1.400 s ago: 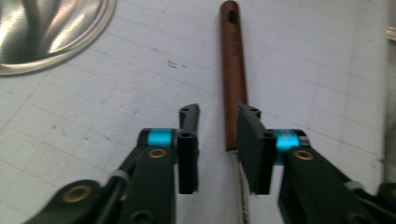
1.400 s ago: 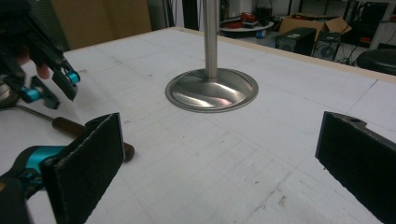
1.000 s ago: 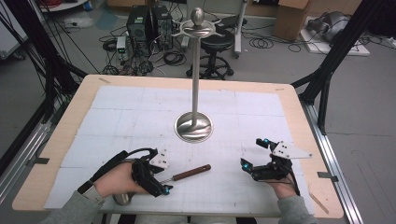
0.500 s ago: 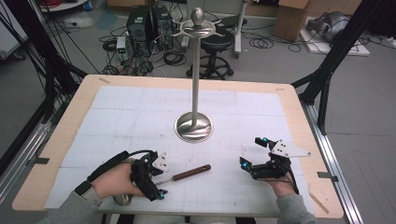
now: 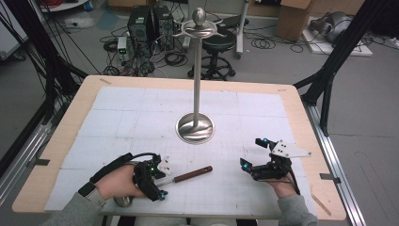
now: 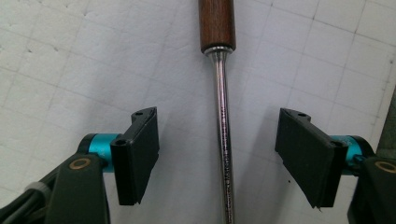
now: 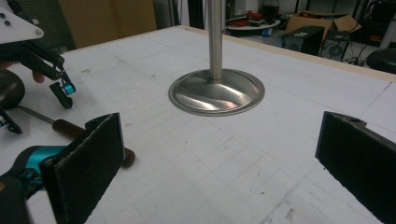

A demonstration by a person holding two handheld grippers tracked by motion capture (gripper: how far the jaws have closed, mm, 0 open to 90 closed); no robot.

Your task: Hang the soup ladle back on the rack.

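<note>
Near the stand's base on the tabletop, the left hand-held gripper, jaws narrowing but not touching, straddles the ladle's steel shaft, whose wooden handle points toward the idle, wide-open right hand-held gripper.

A pale wood counter topped with white gridded sheets stands on a grey floor. Behind it: computer towers, tangled cables, a black stool, cardboard boxes.
</note>
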